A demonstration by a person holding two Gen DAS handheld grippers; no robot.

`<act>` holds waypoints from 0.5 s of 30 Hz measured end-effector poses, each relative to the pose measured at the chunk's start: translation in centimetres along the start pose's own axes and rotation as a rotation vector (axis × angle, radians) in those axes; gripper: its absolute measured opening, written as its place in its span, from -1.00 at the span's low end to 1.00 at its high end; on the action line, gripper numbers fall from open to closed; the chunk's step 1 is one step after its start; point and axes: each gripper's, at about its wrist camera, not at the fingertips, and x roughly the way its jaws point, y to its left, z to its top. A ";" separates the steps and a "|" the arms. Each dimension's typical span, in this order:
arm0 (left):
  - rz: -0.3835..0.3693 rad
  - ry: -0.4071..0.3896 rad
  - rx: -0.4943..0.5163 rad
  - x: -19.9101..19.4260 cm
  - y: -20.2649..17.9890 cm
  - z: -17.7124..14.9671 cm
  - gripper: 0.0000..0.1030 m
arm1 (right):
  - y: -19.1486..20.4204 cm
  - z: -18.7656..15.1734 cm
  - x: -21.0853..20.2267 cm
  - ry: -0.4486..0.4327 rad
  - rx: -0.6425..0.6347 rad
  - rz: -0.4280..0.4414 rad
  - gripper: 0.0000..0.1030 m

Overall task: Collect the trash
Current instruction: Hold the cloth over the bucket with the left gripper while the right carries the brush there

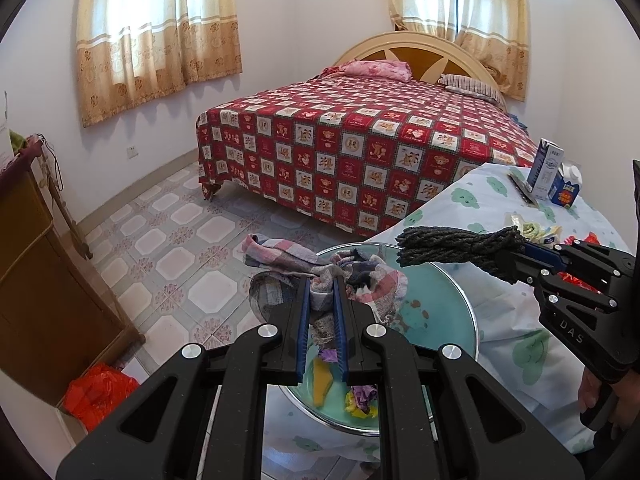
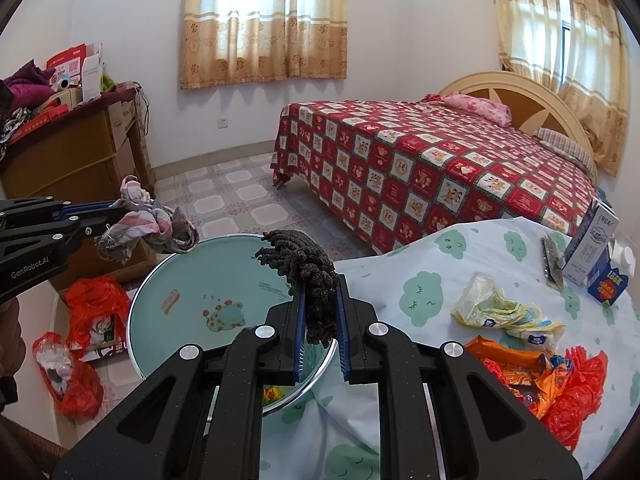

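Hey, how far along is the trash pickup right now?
Done: colored scraps already lie in the round basin. In hand: the left gripper pinches a plaid rag, the right gripper a dark chenille bundle, both above the basin. Left: wrappers, orange bags and cartons on the cloth.

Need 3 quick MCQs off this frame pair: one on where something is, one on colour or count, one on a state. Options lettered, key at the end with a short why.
1. Where is the tall milk carton?
A. on the cloud-print cloth
B. on the bed
C. on the floor

2. What colour is the yarn bundle?
A. red
B. dark grey
C. yellow

3. What is the left gripper doing?
A. open, empty
B. shut on the plaid cloth
C. shut on a carton

Key:
1 A, it stands upright on the cloud-print cloth at the far right.
2 B, the strands pinched in the right gripper are dark grey.
3 B, the plaid cloth is bunched between its closed fingers, above the glass table.
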 end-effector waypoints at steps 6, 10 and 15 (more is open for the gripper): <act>0.000 0.003 -0.002 0.1 0.0 0.0 -0.78 | 0.3 -0.1 0.1 0.005 -0.005 0.005 -0.72; -0.003 0.003 -0.001 0.1 0.0 0.0 -0.78 | 0.3 -0.1 0.1 0.006 -0.006 0.006 -0.72; -0.010 0.009 0.005 0.4 -0.3 -0.5 -0.76 | 0.3 -0.1 0.1 0.005 -0.005 0.008 -0.72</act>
